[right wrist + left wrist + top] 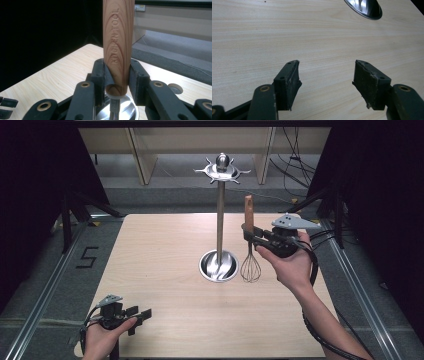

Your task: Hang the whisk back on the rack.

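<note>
High view first: the right gripper (248, 233) is held above the far right part of the wooden table (165, 250), its jaws clamped on the wooden handle of a whisk (249, 240). The whisk hangs upright from that grip, handle rising above the jaws and wire head below them, close over the tabletop; whether the wires touch the wood cannot be told. Just to the left of this gripper stands a metal utensil stand (220, 220), a slim pole rising from a round shiny base (218, 265) and topped by a ring of hooks (222, 170) that sits higher than the whisk's handle end. The whisk's wire head is just beside the base, apart from it. In the right gripper view the handle (117, 47), stamped "KITCHEN TOOL", stands between the two black pads, which press it from both sides, with the whisk's metal neck and the stand's base showing below. The left gripper (139, 315) rests low near the table's near left corner, well apart from the whisk. In the left gripper view its jaws stand wide apart with nothing but bare wood between them, and the rim of the base (364, 8) lies far ahead of them to the right.
</note>
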Motion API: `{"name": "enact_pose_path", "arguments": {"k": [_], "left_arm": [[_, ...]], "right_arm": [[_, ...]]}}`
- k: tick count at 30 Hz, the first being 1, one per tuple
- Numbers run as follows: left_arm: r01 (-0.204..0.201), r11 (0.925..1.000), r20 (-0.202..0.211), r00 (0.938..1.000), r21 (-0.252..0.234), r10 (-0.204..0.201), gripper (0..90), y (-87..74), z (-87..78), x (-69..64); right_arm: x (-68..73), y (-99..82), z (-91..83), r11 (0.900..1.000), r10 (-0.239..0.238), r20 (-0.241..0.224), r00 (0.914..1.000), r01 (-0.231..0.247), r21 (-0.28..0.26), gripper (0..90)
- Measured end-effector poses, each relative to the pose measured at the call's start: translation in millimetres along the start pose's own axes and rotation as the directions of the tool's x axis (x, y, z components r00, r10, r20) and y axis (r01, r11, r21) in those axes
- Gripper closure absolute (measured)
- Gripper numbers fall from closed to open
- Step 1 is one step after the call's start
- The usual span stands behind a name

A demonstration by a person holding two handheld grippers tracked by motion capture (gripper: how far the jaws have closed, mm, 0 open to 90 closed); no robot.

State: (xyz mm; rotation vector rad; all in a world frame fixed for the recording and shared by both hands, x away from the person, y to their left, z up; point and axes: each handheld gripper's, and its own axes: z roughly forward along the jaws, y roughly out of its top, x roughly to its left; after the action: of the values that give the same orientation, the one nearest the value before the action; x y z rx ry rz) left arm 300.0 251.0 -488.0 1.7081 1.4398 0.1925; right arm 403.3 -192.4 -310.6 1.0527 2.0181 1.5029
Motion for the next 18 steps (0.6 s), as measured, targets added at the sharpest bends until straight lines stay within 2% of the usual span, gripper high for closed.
{"name": "enact_pose_path", "arguments": {"k": [1,6,9,12,13,18], "left_arm": [[0.000,1.0000,0.000,1.0000,0.001,0.000,36.4,-0.1,0.1,0.0],[0.001,1.0000,0.001,1.0000,0.001,-0.001,36.4,0.0,0.1,0.2],[0.000,1.0000,0.001,1.0000,0.001,0.000,36.4,-0.1,0.1,0.1],[0.002,1.0000,0.000,1.0000,-0.002,-0.002,36.4,0.0,0.2,0.0],[-0.001,1.0000,-0.002,1.0000,0.007,0.001,36.4,0.3,-0.4,0.2],[-0.002,1.0000,-0.003,1.0000,0.008,0.002,36.4,0.2,-0.5,0.4]], "right_arm": [[-1.8,1.3,1.1,0.9995,-0.027,-0.001,0.9996,0.027,-0.015,69.8],[0.0,5.1,0.6,0.9996,-0.019,0.005,0.9998,0.019,-0.020,69.8],[-0.7,8.1,0.6,0.9987,-0.040,0.000,0.9992,0.040,-0.030,69.8],[0.8,9.1,0.3,0.9994,-0.024,-0.005,0.9997,0.024,-0.027,69.8],[2.9,9.9,0.0,0.9998,-0.003,-0.011,0.9999,0.003,-0.022,69.8],[1.9,12.0,0.8,0.9984,-0.037,-0.007,0.9993,0.037,-0.044,69.8]]}}
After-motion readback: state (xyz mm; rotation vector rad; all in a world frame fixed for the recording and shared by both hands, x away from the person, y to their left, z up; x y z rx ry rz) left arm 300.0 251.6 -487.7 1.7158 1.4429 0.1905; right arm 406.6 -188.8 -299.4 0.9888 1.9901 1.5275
